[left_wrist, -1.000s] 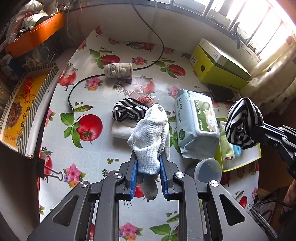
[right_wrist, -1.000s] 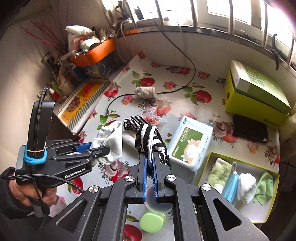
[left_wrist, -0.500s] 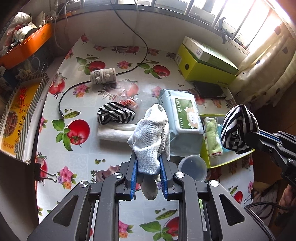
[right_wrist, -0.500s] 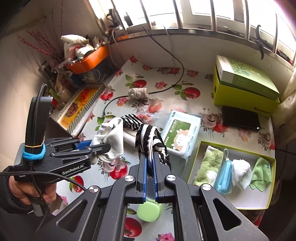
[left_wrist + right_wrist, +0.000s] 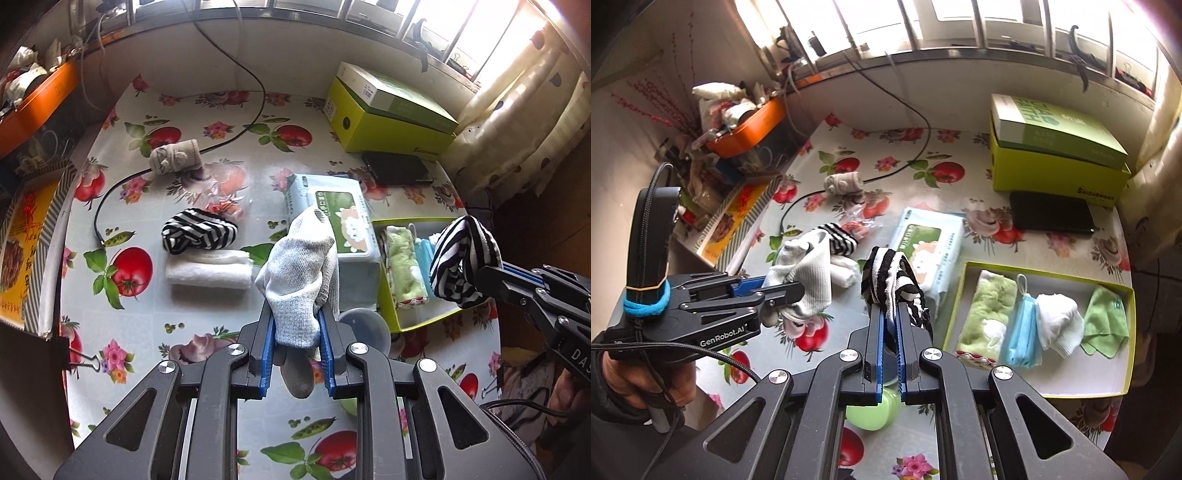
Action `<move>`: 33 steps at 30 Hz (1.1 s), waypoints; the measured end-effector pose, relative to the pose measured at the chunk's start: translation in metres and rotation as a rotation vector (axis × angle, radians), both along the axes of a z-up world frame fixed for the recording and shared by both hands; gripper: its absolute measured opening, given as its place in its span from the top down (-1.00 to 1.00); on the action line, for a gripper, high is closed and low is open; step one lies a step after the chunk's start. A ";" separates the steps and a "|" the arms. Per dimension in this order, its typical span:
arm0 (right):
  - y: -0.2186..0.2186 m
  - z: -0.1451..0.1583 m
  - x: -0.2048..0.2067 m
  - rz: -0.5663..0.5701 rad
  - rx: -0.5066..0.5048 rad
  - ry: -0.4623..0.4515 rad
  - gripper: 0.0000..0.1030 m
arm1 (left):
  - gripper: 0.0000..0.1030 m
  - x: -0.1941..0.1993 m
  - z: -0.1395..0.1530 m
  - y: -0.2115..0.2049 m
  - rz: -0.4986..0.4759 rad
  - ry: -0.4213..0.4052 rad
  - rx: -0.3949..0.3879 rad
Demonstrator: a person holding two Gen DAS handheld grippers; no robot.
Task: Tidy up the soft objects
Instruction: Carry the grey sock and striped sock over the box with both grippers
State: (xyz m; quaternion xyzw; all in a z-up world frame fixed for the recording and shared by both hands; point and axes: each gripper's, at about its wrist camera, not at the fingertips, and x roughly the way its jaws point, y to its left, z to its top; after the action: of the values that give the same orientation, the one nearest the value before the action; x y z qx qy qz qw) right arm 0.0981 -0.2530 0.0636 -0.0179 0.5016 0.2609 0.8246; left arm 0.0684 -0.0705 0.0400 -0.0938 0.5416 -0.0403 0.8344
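Socks are what I have in both hands just now. My left tool (image 5: 297,325) is clamped on a grey sock (image 5: 297,273), which stands bunched above its jaws, and my right tool (image 5: 891,325) is shut tight on a black-and-white striped sock (image 5: 888,280). Both hang above the surface (image 5: 207,314), neither yet over its place.

Ahead and to the right of my right tool lies the yellow-green tray (image 5: 1128,339), and I judge the sorting about half done: in it already lie a green towel (image 5: 986,314), a blue face mask (image 5: 1021,332), a white sock (image 5: 1058,325) and a green cloth (image 5: 1106,321), side by side, with bare floor left along the near edge.

Still out on the surface, ahead and to the left of my left tool, are a second striped sock (image 5: 199,230), touching a rolled white towel (image 5: 207,267) just nearer me, and farther off a rolled beige sock (image 5: 175,157) lying on the black cable (image 5: 236,136). The pack of wet wipes (image 5: 332,218) sits straight ahead, beside the tray.

So as I read it: two socks to drop, then three pieces left to fetch.
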 end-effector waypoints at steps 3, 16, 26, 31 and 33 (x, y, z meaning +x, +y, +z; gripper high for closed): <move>-0.012 -0.003 0.001 -0.030 0.006 0.005 0.88 | 0.57 0.007 0.001 -0.011 -0.027 0.002 0.004; -0.077 -0.017 0.012 -0.183 0.021 0.025 0.88 | 0.57 0.038 0.007 -0.067 -0.151 -0.004 0.003; -0.119 -0.032 0.018 -0.280 0.026 0.043 0.88 | 0.57 0.056 -0.001 -0.108 -0.233 0.020 0.002; -0.142 -0.042 0.018 -0.333 0.022 0.054 0.88 | 0.57 0.066 -0.006 -0.132 -0.282 0.034 0.005; -0.152 -0.046 0.019 -0.357 0.018 0.058 0.88 | 0.57 0.070 -0.008 -0.142 -0.304 0.038 0.001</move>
State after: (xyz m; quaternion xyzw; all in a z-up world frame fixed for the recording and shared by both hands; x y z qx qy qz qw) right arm 0.1172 -0.4054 0.0180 0.0863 0.5179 0.1152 0.8433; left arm 0.1381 -0.2124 0.0321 -0.0110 0.5653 -0.1640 0.8084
